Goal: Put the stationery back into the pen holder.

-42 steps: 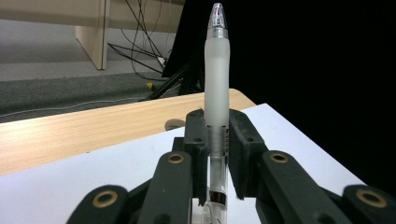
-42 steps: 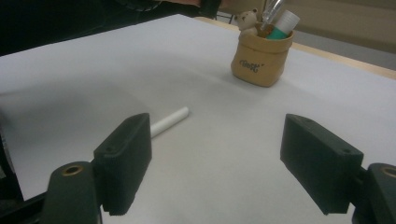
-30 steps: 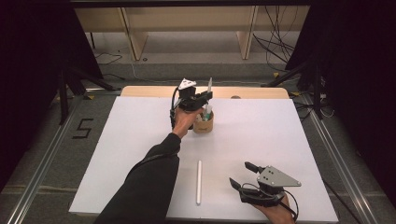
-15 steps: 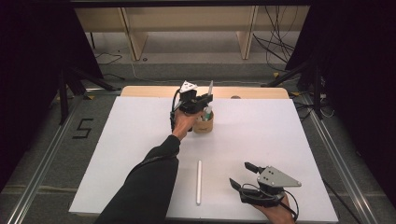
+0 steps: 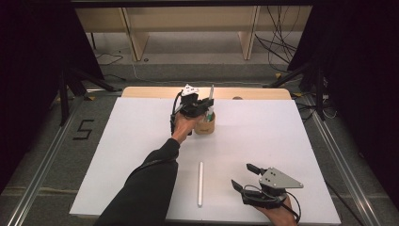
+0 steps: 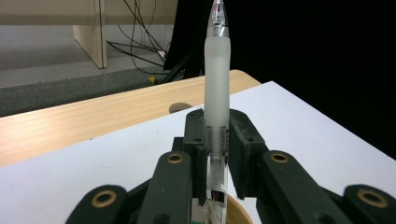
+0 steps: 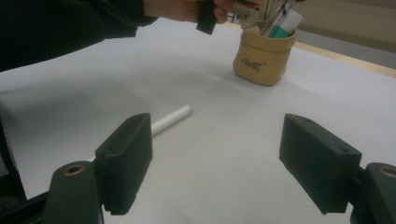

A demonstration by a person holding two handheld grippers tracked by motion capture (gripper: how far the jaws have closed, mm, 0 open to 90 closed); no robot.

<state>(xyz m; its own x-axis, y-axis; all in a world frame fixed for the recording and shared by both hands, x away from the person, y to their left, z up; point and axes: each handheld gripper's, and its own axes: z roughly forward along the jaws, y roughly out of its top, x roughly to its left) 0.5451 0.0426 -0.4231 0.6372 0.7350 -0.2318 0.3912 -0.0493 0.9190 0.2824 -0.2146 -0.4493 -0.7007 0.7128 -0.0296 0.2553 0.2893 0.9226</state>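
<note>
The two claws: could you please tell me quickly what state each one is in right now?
Left claw: closed on the pen, upright over the tan cup.
Right claw: open, holding nothing.

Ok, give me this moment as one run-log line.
left gripper: shut on pen, upright over tan cup | right gripper: open, idle | white stick: lying on table

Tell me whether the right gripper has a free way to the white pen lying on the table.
Probably yes. The right gripper is open and holds nothing, and the white pen lies flat on bare table just beside it, nothing between. The left gripper is busy far off at the cup.
</note>
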